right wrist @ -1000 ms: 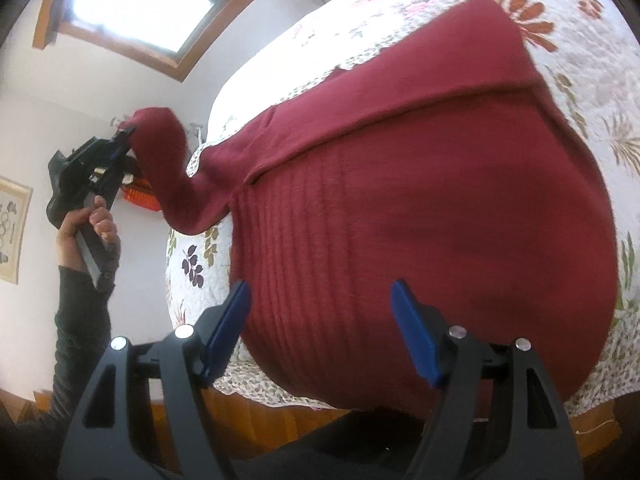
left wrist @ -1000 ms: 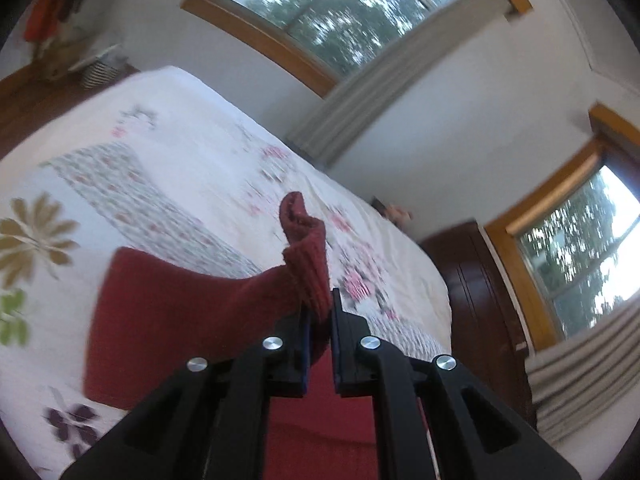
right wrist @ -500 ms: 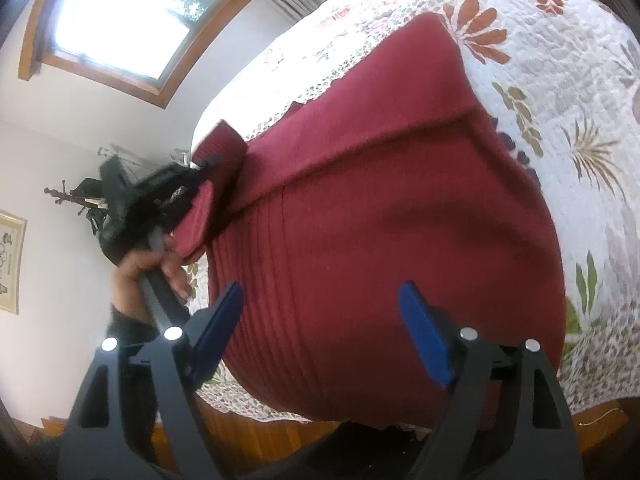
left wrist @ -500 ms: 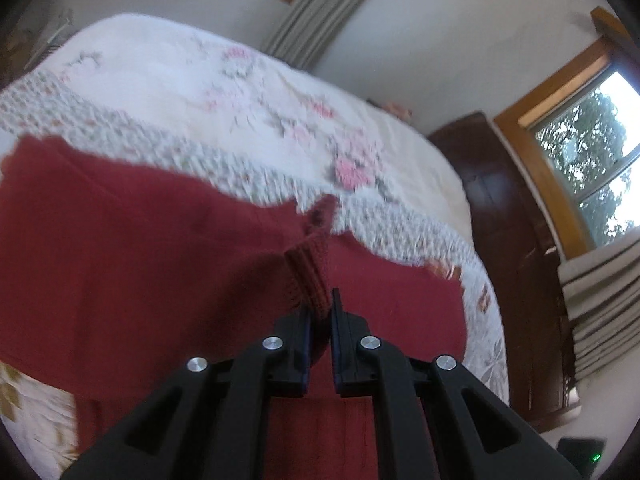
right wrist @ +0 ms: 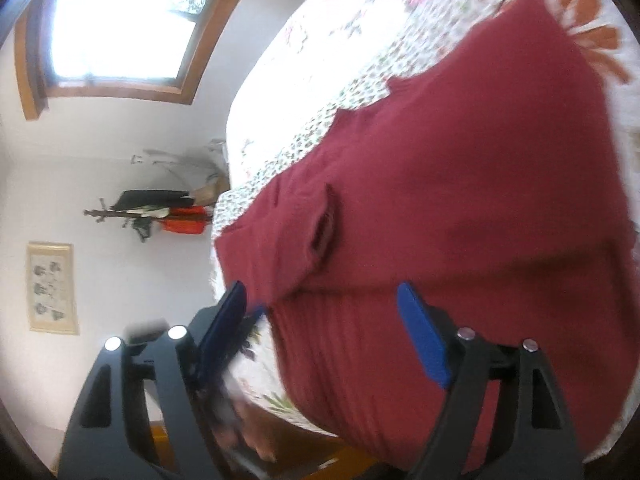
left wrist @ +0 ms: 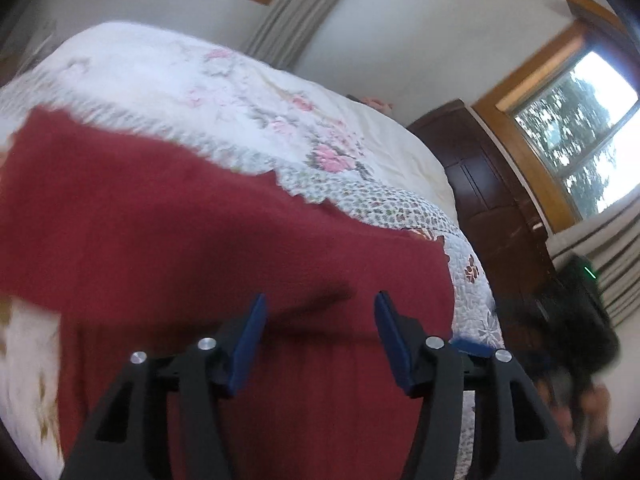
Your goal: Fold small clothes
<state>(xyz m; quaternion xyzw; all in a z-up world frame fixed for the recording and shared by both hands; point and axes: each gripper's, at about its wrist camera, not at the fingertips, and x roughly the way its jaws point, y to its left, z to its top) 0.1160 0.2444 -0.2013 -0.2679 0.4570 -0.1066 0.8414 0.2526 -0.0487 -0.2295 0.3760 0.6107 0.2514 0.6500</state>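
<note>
Both grippers hang wide apart and empty: the left gripper (left wrist: 318, 334) just above the red sweater (left wrist: 208, 240), the right gripper (right wrist: 320, 320) over its ribbed hem. Beyond the fingers the sweater lies flat on the quilt (left wrist: 240, 92), one sleeve (right wrist: 320, 220) folded across. Soft, floppy knit; probably best pinched at an edge.

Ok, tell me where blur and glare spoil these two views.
Left wrist view: motion blur smears the red sweater and bedspread; the right gripper is a dark smudge; the window is bright. Right wrist view: the window is blown out white; sweater softly blurred; fisheye bends everything.
</note>
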